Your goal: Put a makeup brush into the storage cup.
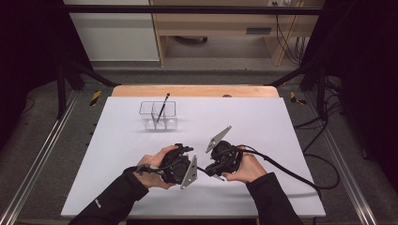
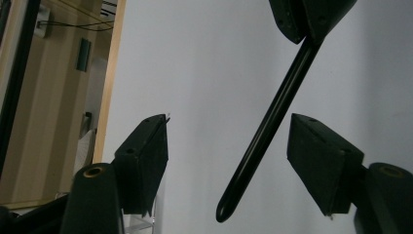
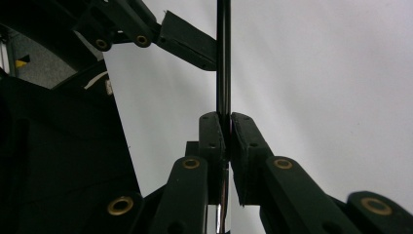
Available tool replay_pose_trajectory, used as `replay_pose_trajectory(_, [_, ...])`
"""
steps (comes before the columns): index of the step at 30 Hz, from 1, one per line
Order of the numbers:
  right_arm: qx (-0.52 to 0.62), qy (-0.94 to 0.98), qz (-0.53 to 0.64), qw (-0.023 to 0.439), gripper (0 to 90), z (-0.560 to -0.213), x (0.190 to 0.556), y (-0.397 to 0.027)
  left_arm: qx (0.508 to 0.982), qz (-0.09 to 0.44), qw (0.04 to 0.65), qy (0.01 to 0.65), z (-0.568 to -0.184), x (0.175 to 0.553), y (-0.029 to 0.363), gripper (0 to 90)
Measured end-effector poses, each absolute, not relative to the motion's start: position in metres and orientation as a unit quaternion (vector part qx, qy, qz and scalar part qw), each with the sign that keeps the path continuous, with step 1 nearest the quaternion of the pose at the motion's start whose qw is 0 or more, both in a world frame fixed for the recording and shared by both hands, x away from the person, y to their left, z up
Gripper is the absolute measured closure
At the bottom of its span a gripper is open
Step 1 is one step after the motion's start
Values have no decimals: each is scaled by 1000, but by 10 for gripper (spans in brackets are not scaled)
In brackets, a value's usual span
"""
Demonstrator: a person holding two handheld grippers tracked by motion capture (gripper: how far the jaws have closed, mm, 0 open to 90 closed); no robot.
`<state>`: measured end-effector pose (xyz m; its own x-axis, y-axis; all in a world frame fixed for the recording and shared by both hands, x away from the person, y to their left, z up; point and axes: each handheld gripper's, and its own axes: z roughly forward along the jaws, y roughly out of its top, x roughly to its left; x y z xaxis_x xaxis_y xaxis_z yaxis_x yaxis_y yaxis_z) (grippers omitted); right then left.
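Note:
A slim black pen point(image 3: 223, 58) sticks out from my right gripper point(image 3: 227, 117), whose jaws are shut on it. In the high view both grippers meet tip to tip over the near middle of the white table: left gripper point(image 1: 180, 165), right gripper point(image 1: 224, 160). The free end of the pen point(image 2: 272, 126) reaches in between the jaws of my left gripper point(image 2: 229, 122). Those jaws stand apart on either side of it, with a gap to each pad. At the top of the left gripper view, the right gripper point(image 2: 311, 19) holds the pen's other end.
A clear divided organizer point(image 1: 158, 115) stands at the back left of the white table point(image 1: 263, 126), with another dark pen point(image 1: 163, 105) leaning in it. Cables trail off the table's right side. Wooden furniture and black frame bars lie beyond the far edge.

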<state>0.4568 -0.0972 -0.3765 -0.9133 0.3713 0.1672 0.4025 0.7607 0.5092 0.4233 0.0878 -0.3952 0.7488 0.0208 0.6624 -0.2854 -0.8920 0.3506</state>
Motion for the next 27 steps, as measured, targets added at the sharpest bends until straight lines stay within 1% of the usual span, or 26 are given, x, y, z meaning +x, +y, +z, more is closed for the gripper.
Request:
replay_pose_trajectory(3, [-206, -938, -278, 29, 844, -376, 457, -97, 907, 353, 214, -85, -397, 422, 86, 377])
replay_pose_trajectory(4, [-206, -938, -278, 29, 844, -376, 457, -97, 891, 356, 272, 76, -414, 403, 89, 393])
replay_pose_trajectory(5, [-206, -938, -278, 29, 844, -377, 457, -97, 894, 337, 280, 90, -417, 401, 89, 417])
replay_pose_trajectory(6, [-206, -938, -278, 29, 844, -377, 457, -97, 888, 360, 273, 81, -416, 401, 89, 434])
replay_pose_trajectory(7, [-206, -938, -278, 30, 844, -377, 457, -97, 890, 362, 269, 62, -414, 404, 88, 450])
replay_pose_trajectory(8, [-207, -938, -278, 30, 844, -377, 457, -97, 894, 354, 269, 58, -415, 403, 88, 467])
replay_pose_trajectory(10, [-205, -938, -277, 31, 844, -377, 457, -96, 884, 366, 275, 95, -419, 397, 88, 502])
replay_pose_trajectory(17, [-203, -939, -277, 31, 844, -378, 456, -96, 872, 396, 267, 109, -425, 391, 88, 614])
replay_pose_trajectory(22, [-203, -939, -276, 31, 844, -378, 456, -96, 868, 406, 262, 112, -428, 388, 89, 708])
replay_pose_trajectory(23, [-203, -939, -276, 31, 845, -378, 456, -96, 900, 368, 177, -152, -404, 414, 81, 723])
replay_pose_trajectory(25, [-202, -939, -277, 31, 844, -377, 456, -97, 900, 368, 174, -158, -405, 414, 81, 753])
replay_pose_trajectory(27, [-203, -939, -277, 32, 845, -377, 456, -97, 899, 368, 170, -163, -405, 413, 81, 765])
